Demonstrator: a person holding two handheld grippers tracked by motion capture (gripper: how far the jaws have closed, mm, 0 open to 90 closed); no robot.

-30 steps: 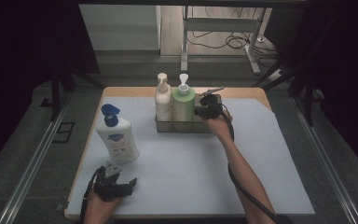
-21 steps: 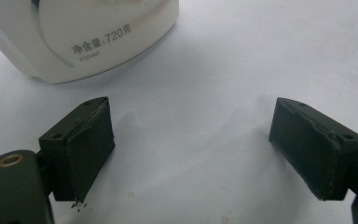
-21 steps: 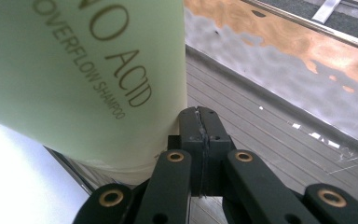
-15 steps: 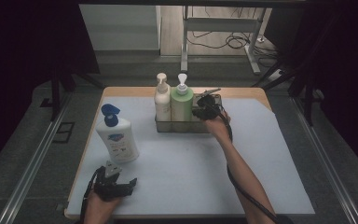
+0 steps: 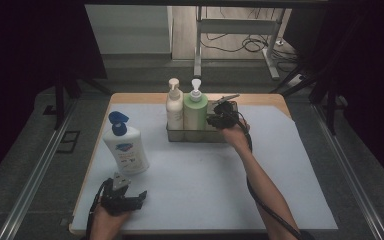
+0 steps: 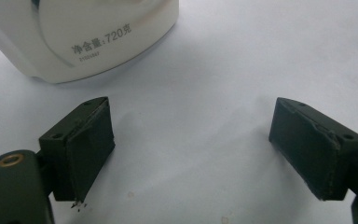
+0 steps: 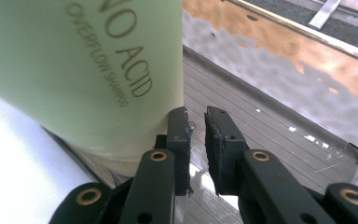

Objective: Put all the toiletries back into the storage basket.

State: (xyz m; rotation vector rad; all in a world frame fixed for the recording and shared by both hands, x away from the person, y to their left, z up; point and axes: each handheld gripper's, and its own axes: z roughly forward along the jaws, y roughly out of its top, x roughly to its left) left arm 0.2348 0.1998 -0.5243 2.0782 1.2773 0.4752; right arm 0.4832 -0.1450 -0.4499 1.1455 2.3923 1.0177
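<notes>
Right gripper at the tray, beside the green bottle

The green bottle [image 5: 195,112] stands in the metal tray [image 5: 177,136] next to the cream bottle [image 5: 174,108]; our right gripper [image 7: 196,140], jaws nearly pressed together with nothing between them, sits over the tray's bare end. To lift a bottle we should spread them first and square up. Our left gripper [image 6: 191,149] rests spread near the white bottle [image 5: 125,147], well apart from the tray.

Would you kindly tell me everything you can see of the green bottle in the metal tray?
The green shampoo bottle is matte pale green plastic with a white pump on top and dark lettering down its side. It stands upright in the metal tray, close beside the cream pump bottle. The right gripper, jaws nearly closed on the tray's wall, sits against its base.
</notes>
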